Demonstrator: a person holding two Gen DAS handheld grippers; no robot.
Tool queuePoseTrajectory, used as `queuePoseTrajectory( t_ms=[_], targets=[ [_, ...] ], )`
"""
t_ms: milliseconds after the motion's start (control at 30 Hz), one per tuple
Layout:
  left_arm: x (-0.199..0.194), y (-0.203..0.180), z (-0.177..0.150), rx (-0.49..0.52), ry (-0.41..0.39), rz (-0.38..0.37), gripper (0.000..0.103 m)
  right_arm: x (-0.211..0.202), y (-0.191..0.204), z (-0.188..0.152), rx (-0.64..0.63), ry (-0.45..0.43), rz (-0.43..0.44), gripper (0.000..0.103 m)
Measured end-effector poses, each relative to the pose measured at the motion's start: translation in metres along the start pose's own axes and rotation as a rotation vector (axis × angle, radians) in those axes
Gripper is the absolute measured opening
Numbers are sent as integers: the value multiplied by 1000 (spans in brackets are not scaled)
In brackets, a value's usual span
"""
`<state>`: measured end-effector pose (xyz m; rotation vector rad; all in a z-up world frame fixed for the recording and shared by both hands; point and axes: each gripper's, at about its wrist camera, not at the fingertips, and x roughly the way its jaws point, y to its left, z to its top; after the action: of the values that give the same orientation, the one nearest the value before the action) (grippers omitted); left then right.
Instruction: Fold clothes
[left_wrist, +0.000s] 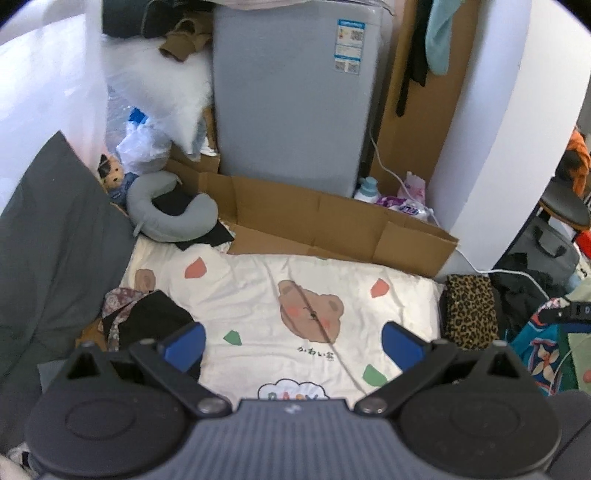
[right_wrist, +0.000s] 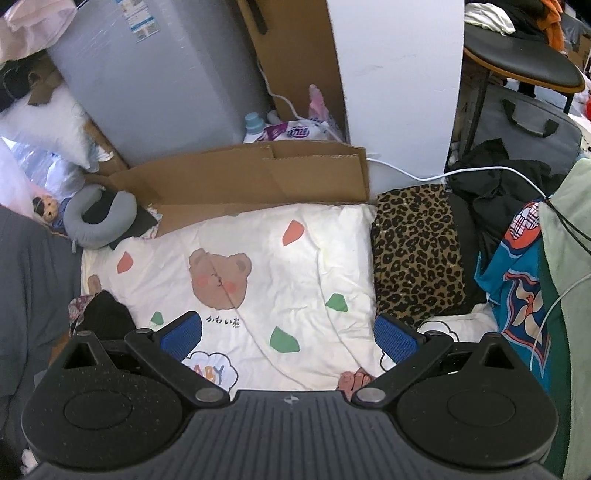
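Left gripper nearest the lens, blue pads spread wide, gripping nothing, hovering over the cream bear-print quilt. Right gripper same: jaws apart, empty, above the same quilt; toes peek out just past its body. Clothes to fold: folded leopard-print garment lying at the quilt's right edge, touching it; dark garment with floral fabric bunched at the quilt's left edge; teal patterned garment heaped further right, beside black clothing. Flattened cardboard box behind the quilt, opened out, holding nothing visible. Grey neck pillow with black cloth in its hollow, small doll beside it. Grey washing machine behind; detergent bottle and purple pouch at its base. Grey bag under a black stool, contents not visible.
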<state>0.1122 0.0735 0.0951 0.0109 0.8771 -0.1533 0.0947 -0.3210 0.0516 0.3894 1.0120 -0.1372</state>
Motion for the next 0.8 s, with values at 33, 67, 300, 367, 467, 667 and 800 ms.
queuePoseTrajectory(
  t_ms=[33, 67, 300, 367, 467, 667, 800],
  targets=[
    [-2, 1, -3, -9, -1, 0, 103, -2, 3, -2, -6, -2, 3, 102],
    [-3, 2, -5, -18, -3, 1, 103, -3, 5, -5, -11, -5, 7, 102],
    [-3, 8, -29, -129, -30, 26, 103, -4, 21, -21, -67, 12, 38, 102],
    [-2, 10, -36, -168, -34, 32, 103, -2, 26, -25, -84, 19, 40, 102],
    [0, 8, -45, -206, -31, 64, 103, 0, 31, -30, -106, 30, 50, 102],
    [10, -8, -56, -212, -6, 109, 103, -4, 40, -37, -144, 52, 61, 102],
    [19, -19, -61, -213, 13, 135, 103, -8, 48, -42, -176, 49, 55, 102]
  ],
)
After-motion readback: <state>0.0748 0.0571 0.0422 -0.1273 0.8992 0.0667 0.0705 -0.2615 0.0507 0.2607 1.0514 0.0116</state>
